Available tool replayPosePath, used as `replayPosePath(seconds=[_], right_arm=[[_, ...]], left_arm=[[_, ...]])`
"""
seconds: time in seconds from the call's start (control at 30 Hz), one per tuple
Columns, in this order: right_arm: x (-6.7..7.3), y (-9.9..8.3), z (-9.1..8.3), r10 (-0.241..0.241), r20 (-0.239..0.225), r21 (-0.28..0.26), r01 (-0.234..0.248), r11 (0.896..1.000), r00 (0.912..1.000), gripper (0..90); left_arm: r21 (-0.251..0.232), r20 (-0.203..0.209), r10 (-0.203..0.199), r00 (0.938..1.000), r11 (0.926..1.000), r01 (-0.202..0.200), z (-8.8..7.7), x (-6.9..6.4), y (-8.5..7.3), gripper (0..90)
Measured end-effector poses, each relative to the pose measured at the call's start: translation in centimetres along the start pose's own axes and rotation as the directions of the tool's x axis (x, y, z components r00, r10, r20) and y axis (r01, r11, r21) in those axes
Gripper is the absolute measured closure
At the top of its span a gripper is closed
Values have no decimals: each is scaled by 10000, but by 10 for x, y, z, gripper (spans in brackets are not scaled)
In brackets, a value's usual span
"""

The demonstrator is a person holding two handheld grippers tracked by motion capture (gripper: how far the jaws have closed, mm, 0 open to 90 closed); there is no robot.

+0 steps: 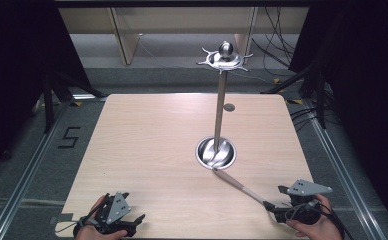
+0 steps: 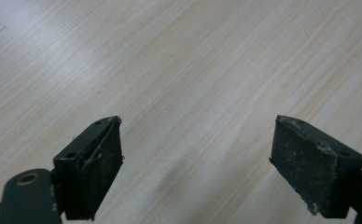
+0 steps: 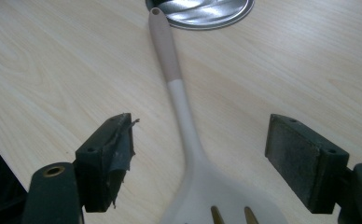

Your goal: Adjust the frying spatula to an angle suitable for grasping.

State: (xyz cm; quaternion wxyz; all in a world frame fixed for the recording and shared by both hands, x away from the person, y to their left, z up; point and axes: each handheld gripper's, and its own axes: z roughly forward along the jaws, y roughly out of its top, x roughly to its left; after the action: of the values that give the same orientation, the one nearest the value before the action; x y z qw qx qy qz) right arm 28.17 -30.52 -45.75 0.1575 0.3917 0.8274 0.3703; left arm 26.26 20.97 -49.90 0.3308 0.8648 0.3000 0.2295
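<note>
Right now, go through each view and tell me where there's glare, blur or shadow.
High view: evenly lit table, dark surroundings, bright glints on the steel stand base. Left gripper view: a soft pale sheen on the wood at upper left, and the near pads look slightly soft. Right gripper view: streaky reflections on the base; the spatula is sharp.

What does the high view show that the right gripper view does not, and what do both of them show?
The high view alone has the tall metal stand with its hooked top, the left gripper and both hands on the wooden table. The right gripper view alone reveals the slots in the spatula's head and the right gripper open, jaws apart on either side of it. Both show the spatula lying flat, handle toward the stand's round base.
</note>
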Motion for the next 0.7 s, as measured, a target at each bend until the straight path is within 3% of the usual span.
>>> replayPosePath(seconds=[0.2, 0.33, 0.4, 0.43, 0.47, 0.63, 0.7], right_arm=[[6, 4, 1, 125, 23, 208, -125, 9997, 9999, 257], [4, 9, 4, -325, 33, 231, 324, 9992, 9995, 260], [7, 11, 4, -148, 45, 450, 146, 9989, 9999, 268], [5, 13, 6, -358, 147, 469, 351, 9983, 9993, 268], [5, 18, 7, -87, 144, 899, 74, 9959, 9999, 268], [4, 26, 14, -109, 154, 1141, 91, 9934, 9998, 300], [6, 32, 15, -135, -13, 1315, 136, 9912, 9999, 314]], left_arm=[[45, -3, 56, 10000, 10000, -56, 0, 0, 0, 159], [37, 2, 4, 10000, 10000, -4, 1, 0, 0, 159], [43, -4, 10, 10000, 10000, -10, 1, 0, -1, 159], [41, -19, 3, 10000, 10000, -3, 0, 0, -1, 159], [43, -67, -21, 10000, 10000, 21, 0, 1, -1, 159], [78, -112, 120, 9999, 9999, -119, 0, 1, -1, 159], [-57, -173, -48, 9998, 10000, 47, 1, 0, -1, 159]])
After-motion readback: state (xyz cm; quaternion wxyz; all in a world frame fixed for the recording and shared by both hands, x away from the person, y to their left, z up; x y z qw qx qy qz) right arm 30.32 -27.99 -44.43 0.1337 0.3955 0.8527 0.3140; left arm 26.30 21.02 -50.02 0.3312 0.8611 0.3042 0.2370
